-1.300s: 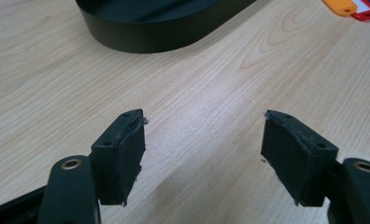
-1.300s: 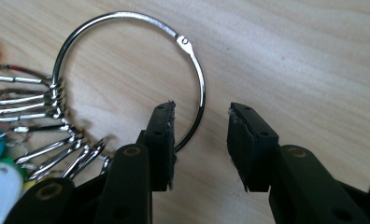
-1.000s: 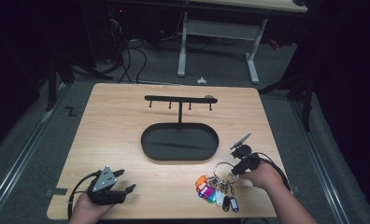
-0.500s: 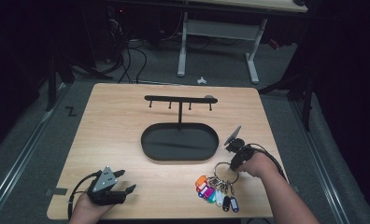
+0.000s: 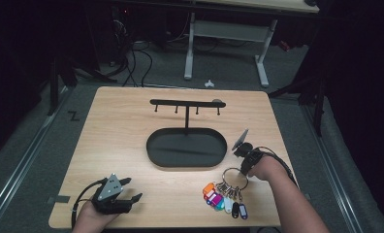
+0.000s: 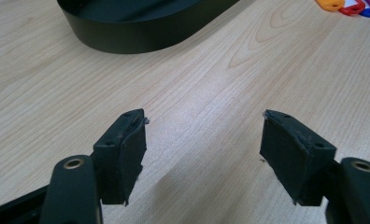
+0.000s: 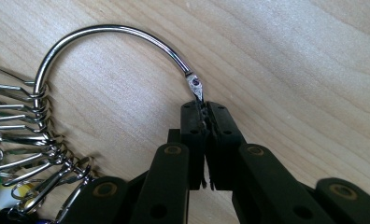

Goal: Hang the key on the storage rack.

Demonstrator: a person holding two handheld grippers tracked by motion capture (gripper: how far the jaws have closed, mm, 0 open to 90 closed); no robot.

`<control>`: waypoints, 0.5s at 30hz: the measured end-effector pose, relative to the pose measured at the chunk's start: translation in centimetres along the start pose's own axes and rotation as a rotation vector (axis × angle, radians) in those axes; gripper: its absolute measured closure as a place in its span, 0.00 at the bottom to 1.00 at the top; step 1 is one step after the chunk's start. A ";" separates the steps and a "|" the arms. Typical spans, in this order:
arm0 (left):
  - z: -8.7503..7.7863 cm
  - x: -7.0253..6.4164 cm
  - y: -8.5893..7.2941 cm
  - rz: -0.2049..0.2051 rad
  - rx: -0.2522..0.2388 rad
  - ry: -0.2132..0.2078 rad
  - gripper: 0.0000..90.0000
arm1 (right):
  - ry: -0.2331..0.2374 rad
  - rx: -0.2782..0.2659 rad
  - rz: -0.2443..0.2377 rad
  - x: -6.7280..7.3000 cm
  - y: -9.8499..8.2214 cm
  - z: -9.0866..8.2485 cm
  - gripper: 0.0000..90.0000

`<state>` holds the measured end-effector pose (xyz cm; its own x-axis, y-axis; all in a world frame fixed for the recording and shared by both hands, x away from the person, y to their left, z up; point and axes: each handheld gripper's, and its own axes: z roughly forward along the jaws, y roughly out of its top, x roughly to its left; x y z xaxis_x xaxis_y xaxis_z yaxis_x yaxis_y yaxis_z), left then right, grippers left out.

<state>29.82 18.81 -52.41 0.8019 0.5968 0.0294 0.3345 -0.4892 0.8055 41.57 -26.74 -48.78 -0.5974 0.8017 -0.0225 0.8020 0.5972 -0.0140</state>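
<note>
Right gripper [image 7: 204, 109] — newly closed on key ring [image 7: 108, 35] — nearer tray [image 5: 186, 148].

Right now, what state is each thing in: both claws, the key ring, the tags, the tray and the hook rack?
Right claw: shut on the key ring.
Key ring: flat on the table, pinched at its clasp.
Tags: fanned out on the table.
Left claw: open, empty.
Tray: empty.
Hook rack: upright, hooks bare.

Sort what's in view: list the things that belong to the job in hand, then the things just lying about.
In the job:
- right gripper, jaws just closed on the key ring
- coloured key tags hanging on that ring
- probably the hook stand with its oval tray

Lying about:
- left gripper, open, resting idle
- small white piece on the floor
</note>
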 end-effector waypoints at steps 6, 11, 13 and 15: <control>0.0 0.0 0.0 0.001 -0.002 -0.001 0.35 | -0.007 0.014 -0.003 0.2 0.1 0.0 0.96; 0.1 0.2 0.0 -0.002 0.004 -0.006 0.35 | 0.009 -0.006 -0.004 -0.1 -0.1 0.0 0.96; 0.0 0.0 0.0 0.002 -0.001 0.000 0.35 | -0.002 -0.003 0.000 0.1 -0.1 0.0 0.96; 0.0 0.0 0.0 0.003 0.002 0.000 0.35 | -0.005 -0.002 -0.001 0.1 -0.1 -0.1 0.97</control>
<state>29.83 18.82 -52.42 0.8030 0.5952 0.0317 0.3330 -0.4920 0.8044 41.46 -26.68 -48.73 -0.5978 0.8012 -0.0271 0.8016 0.5978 -0.0117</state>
